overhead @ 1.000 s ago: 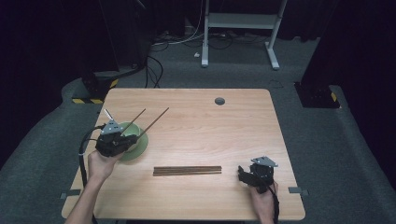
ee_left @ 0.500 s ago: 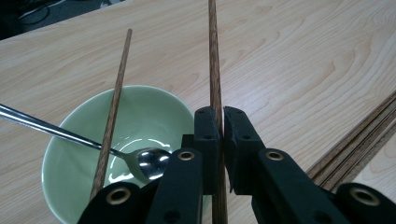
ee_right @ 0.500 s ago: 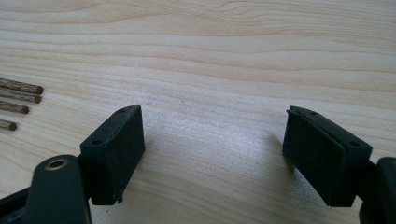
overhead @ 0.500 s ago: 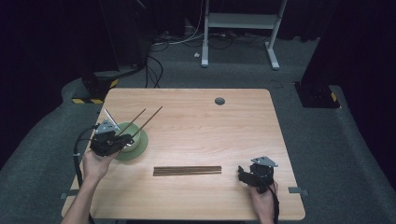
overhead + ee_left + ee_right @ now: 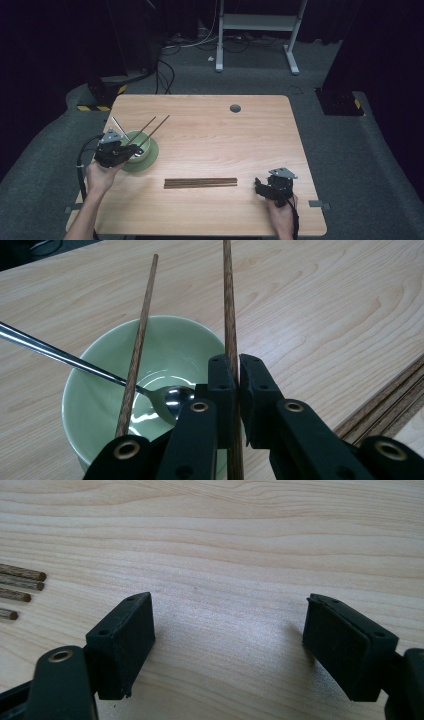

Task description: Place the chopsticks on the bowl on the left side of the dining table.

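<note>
Pale wood table [image 5: 210,140] — grey carpet [image 5: 380,160], dark room

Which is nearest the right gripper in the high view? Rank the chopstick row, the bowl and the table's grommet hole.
From the right gripper:
1. Chopstick row, just to its left on the table's near half.
2. Grommet hole, near the far edge.
3. Bowl, across at the left, under the left gripper.

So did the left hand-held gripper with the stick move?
Yes. The left hand-held gripper, shut on a chopstick, slid left, toward the table's left edge, and now sits over the green bowl's left side.
</note>
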